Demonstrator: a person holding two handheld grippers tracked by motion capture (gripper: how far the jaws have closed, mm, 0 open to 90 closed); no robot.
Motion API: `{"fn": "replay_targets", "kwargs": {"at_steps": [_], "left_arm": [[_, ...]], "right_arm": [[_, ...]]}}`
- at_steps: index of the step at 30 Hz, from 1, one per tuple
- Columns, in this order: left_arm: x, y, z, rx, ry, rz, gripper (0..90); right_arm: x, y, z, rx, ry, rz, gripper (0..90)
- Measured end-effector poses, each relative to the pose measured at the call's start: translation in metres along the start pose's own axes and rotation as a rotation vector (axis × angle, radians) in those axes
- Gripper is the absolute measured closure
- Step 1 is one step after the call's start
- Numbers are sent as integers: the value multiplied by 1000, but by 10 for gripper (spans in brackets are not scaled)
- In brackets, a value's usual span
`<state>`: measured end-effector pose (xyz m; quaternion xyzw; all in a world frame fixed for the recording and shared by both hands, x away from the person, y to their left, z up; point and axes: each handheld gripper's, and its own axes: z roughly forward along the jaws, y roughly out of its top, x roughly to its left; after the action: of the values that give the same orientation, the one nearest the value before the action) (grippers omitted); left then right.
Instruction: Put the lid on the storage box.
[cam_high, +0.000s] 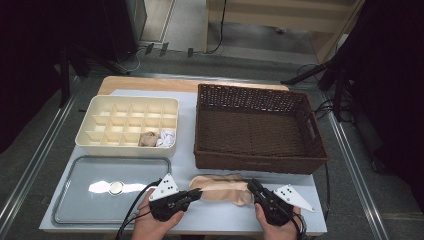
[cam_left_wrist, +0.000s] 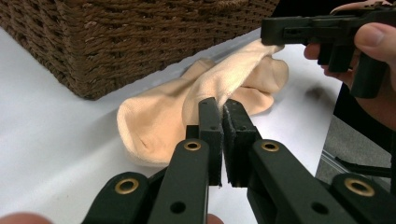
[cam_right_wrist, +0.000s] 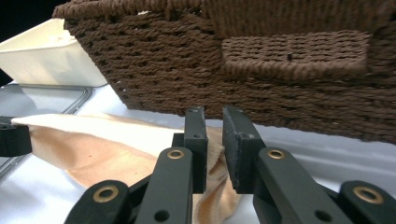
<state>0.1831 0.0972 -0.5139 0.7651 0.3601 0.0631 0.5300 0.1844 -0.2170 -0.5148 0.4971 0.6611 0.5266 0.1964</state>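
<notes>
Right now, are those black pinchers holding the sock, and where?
Yes. The left gripper is shut on one end of the peach sock. The right gripper pinches a fold of cloth at the other end, stretching it above the table.

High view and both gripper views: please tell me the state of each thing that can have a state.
Left gripper: shut on the beige sock.
Right gripper: jaws a little apart around the sock's other end, grip uncertain.
Beige sock: partly lifted, stretched between the grippers.
Wicker basket: empty.
Divided box: two front compartments filled.
Metal tray: lying flat.
</notes>
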Motion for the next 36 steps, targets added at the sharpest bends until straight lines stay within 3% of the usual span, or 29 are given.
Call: {"fn": "replay_targets", "kwargs": {"at_steps": [14, 18, 22, 27, 29, 31, 33, 36], "left_arm": [[5, 1, -1, -21, 17, -13, 886], [4, 1, -1, -22, 18, -17, 885], [6, 1, 1, -19, 21, -16, 883], [7, 1, 2, -17, 23, -25, 882], [5, 1, 2, -15, 22, -24, 883], [3, 0, 3, -17, 21, -21, 885], [2, 0, 3, -17, 19, -19, 887], [3, 0, 0, -20, 16, -17, 890]], "right_arm": [[-6, -1, -27, -57, -5, 27, 702], [-4, -6, -36, -54, -1, 39, 668], [3, -19, -42, -30, 43, 56, 615], [9, -30, -29, 6, 56, 26, 550], [11, -32, -21, 32, 65, 13, 572], [12, -34, -16, 56, 63, -2, 682], [12, -31, -15, 69, 75, 9, 789], [12, -27, -17, 87, 107, 26, 859]]}}
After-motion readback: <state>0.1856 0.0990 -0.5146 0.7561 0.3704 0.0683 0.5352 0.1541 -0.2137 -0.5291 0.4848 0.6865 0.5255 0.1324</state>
